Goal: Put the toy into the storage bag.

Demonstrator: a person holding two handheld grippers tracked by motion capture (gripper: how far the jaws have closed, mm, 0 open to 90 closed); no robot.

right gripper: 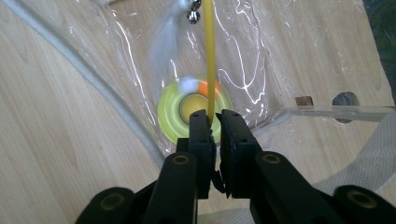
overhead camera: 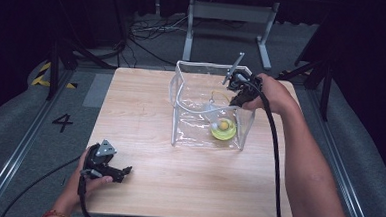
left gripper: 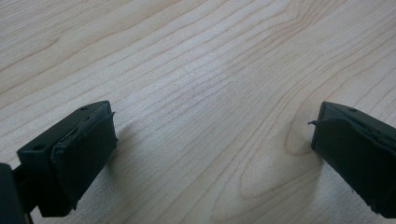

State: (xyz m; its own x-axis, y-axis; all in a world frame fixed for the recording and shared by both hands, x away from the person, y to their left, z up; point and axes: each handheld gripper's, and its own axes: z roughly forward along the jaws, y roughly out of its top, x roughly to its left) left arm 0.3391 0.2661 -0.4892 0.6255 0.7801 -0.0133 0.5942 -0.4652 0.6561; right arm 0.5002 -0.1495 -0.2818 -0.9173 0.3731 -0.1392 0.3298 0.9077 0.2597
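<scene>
the clear plastic bag is standing open on the wooden table, toward its far right. a yellow-green disc toy is lying inside the bag, at its near right corner. the right gripper is reaching over the bag's right edge, its jaws pressing together on a thin yellow rod directly above the disc. the left gripper is resting on the table well to the near left of the bag, its jaws standing wide apart over bare wood, holding nothing.
</scene>
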